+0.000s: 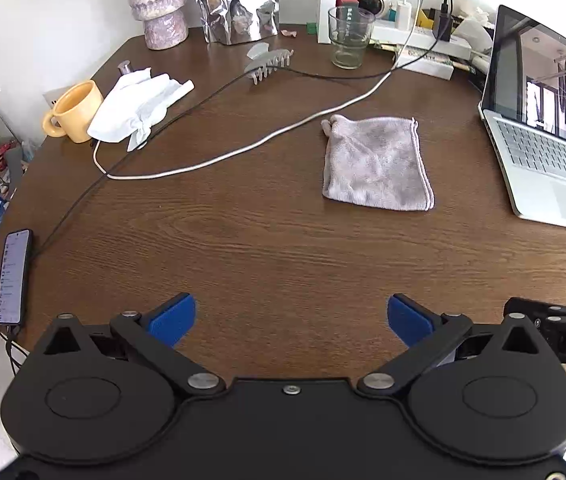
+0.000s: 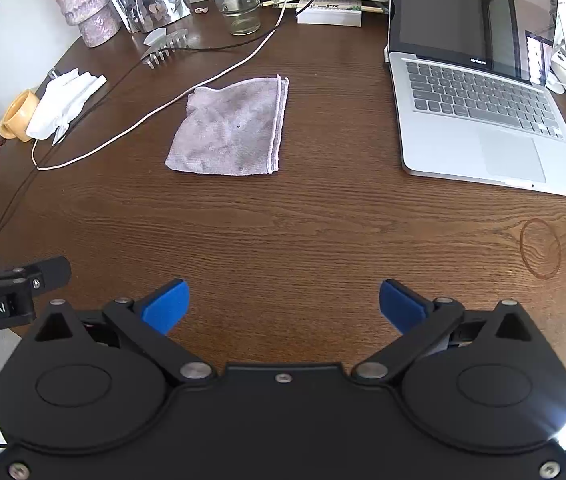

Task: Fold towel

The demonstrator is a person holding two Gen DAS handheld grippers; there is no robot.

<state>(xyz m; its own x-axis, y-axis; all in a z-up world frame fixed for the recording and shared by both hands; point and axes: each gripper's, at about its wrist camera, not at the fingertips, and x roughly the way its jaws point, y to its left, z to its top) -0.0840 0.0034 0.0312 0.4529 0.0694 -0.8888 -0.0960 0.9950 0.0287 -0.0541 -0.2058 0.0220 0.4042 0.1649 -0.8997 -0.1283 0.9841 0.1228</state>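
left gripper (image 1: 291,320) and right gripper (image 2: 283,306) level over table (image 2: 283,232), jaws wide

Towel (image 1: 377,164) folded, flat on the table (image 1: 267,248).
Pale grey-lilac, fuzzy, roughly rectangular, layers stacked with stitched hems lined up along its right edge. Far-left corner bunched and slightly lifted, surface lightly rumpled. Sits mid-table, nothing touching it; a white cable (image 1: 243,148) runs just beside its far-left corner.
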